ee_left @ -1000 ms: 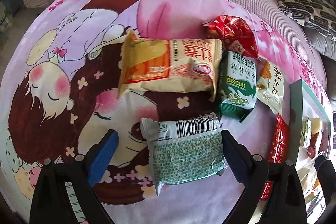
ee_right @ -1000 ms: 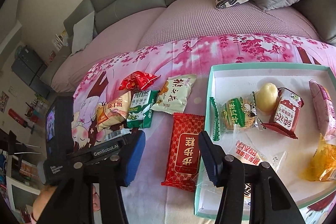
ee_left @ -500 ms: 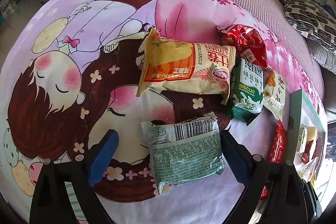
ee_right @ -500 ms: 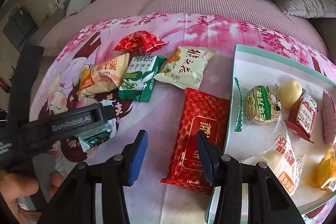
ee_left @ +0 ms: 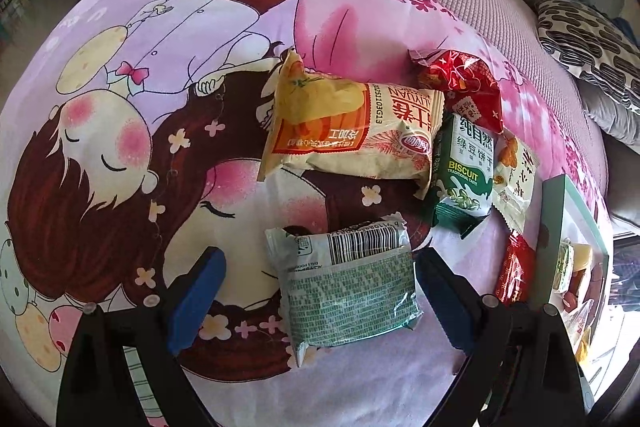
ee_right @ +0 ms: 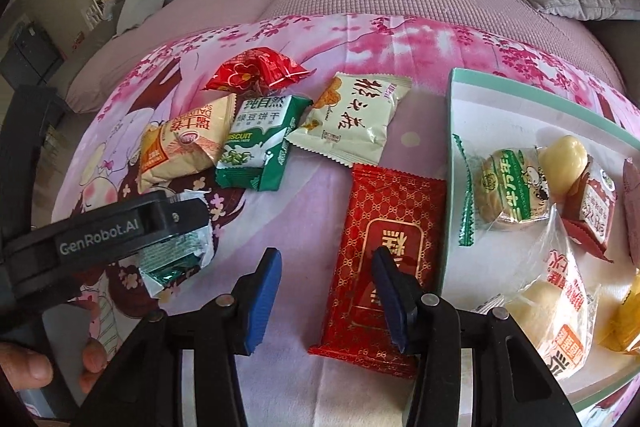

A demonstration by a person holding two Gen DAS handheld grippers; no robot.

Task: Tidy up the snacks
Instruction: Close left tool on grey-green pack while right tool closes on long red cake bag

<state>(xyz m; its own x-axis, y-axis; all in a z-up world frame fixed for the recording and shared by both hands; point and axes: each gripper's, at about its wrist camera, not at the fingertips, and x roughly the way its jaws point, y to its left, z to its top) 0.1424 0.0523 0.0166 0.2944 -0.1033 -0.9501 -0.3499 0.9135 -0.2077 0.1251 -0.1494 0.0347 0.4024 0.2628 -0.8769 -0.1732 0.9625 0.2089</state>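
Left gripper (ee_left: 320, 291) is wide open, jaws straddling a green-and-white barcode packet (ee_left: 348, 283), pads clear of it. Right gripper (ee_right: 326, 293) is partly open and empty, its right pad over the left edge of a red snack packet (ee_right: 384, 243). Only the right wrist view shows the tray's (ee_right: 520, 95) contents, right of its jaws, and the person's hand (ee_right: 28, 367) holding the left tool; the left wrist view shows just the tray's edge.

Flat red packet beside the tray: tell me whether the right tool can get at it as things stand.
Probably yes. The right tool hangs open just above the flat red packet, which lies alone on the cloth beside the tray, nothing on top.
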